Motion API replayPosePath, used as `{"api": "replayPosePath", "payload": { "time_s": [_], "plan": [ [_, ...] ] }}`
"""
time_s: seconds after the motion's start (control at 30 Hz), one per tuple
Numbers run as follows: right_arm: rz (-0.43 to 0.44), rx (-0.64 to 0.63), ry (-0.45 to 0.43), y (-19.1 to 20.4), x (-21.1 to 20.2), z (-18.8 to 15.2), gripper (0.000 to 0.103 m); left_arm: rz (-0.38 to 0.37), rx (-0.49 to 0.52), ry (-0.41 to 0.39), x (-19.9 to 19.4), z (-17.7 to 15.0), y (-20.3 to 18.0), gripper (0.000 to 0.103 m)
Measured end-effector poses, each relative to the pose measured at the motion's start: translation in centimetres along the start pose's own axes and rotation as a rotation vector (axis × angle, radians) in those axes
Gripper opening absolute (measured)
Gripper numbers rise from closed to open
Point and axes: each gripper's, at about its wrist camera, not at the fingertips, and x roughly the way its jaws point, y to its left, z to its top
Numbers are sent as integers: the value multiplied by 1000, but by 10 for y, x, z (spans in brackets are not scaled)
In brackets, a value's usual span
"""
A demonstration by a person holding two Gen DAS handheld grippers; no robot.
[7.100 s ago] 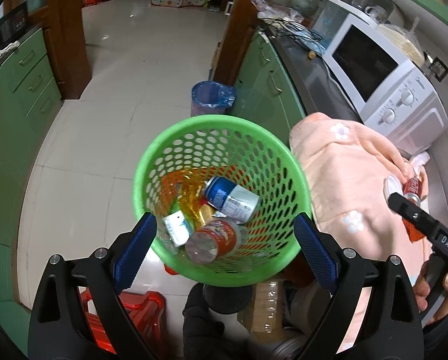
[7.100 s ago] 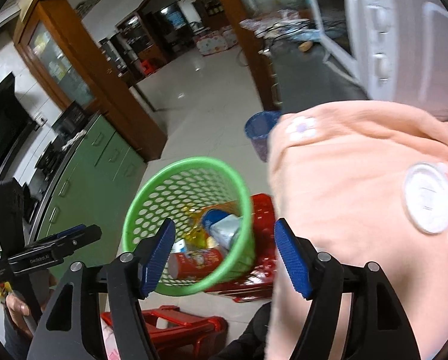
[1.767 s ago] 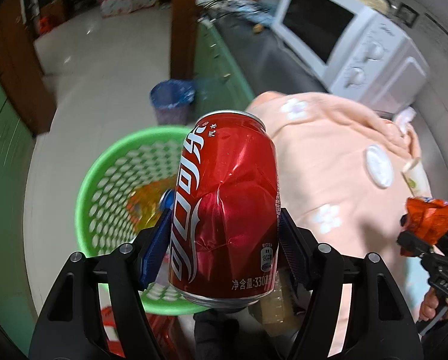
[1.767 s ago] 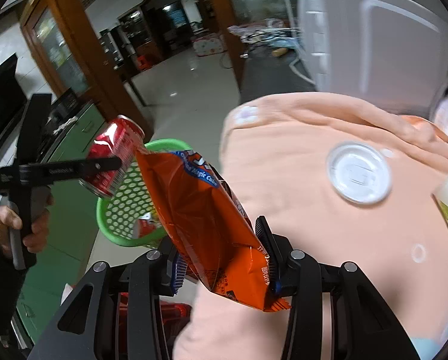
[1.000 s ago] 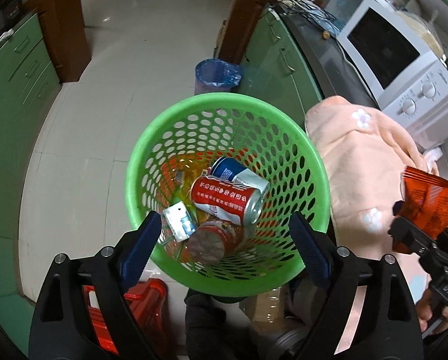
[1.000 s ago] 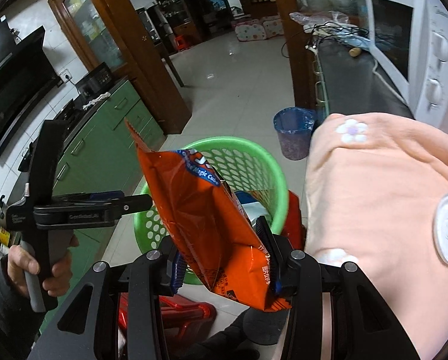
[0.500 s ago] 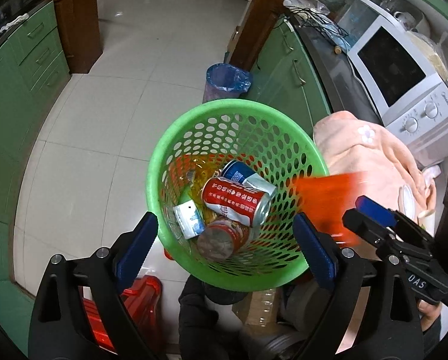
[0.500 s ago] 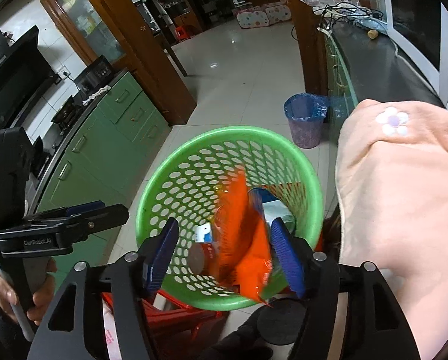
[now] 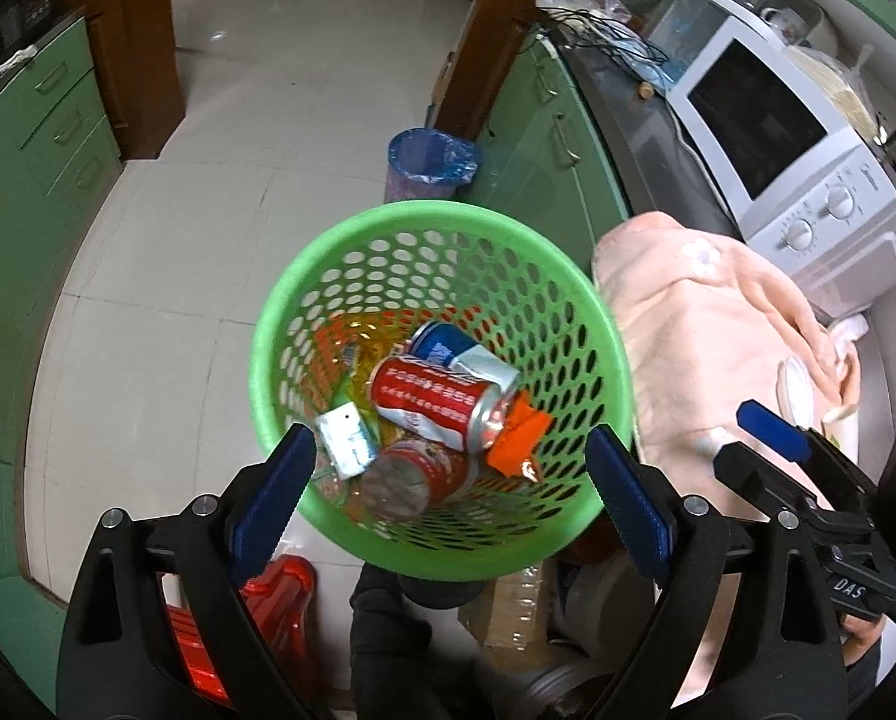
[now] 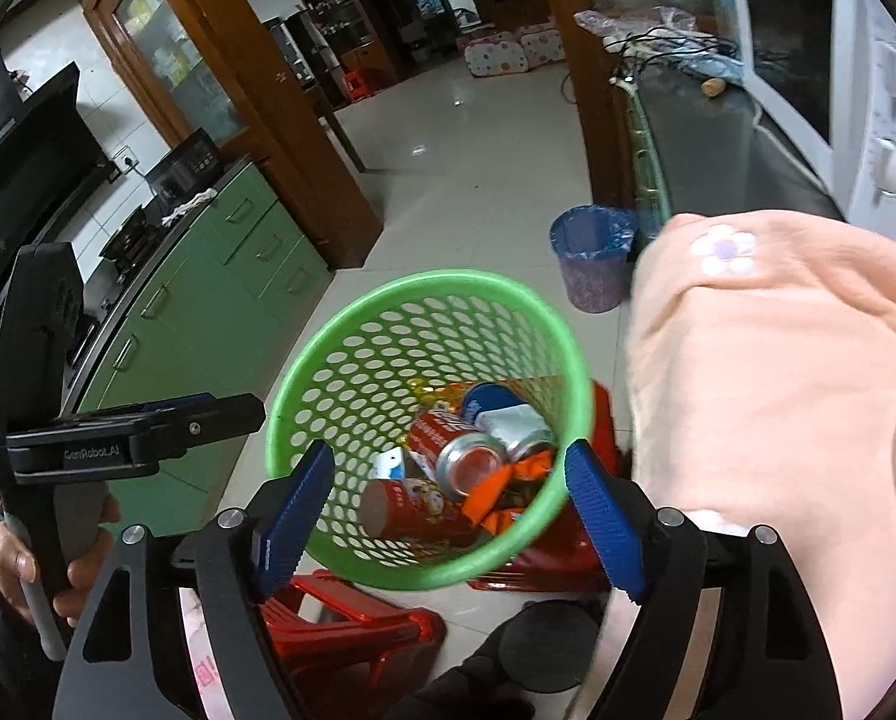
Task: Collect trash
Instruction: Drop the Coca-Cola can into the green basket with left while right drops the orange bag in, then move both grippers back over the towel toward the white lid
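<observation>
Left wrist view: the left claw point(image 9: 448, 480) gaped wide and empty at lower centre; the right claw point(image 10: 448, 504) likewise. The orange snack bag point(image 9: 517, 433) lay inside the green basket point(image 9: 304, 276), mid-frame, beside a red can point(image 9: 433, 399).

- Our left gripper point(image 9: 448, 495) has black arms with triangular cut-outs, silver screws at the joints and ribbed blue pads point(image 9: 274, 495).
- Our right gripper point(image 10: 448, 519) has the same build; its side reads "DAS".
- The left body reads "GenRoboLAI", above a grey handle.
- A bare hand point(image 10: 19, 570) with a dark sleeve grips that handle.
</observation>
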Motion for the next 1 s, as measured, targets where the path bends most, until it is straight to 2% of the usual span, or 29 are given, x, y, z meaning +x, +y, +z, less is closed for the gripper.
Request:
{"api": "replayPosePath", "payload": {
  "time_s": [0.23, 0.5, 0.67, 1.0],
  "plan": [
    [-72, -1, -39, -20, -33, -13, 82, -15, 88, 2, 1, -2, -40, 90],
    [-142, 27, -74, -48, -66, -27, 83, -49, 181, 18, 5, -6, -88, 90],
    [-201, 63, -89, -67, -83, -36, 89, -73, 239, 25, 8, -9, -119, 90],
    [-340, 175, -116, -132, -127, -66, 92, -113, 361, 60, 19, -16, -185, 91]
  ]
}}
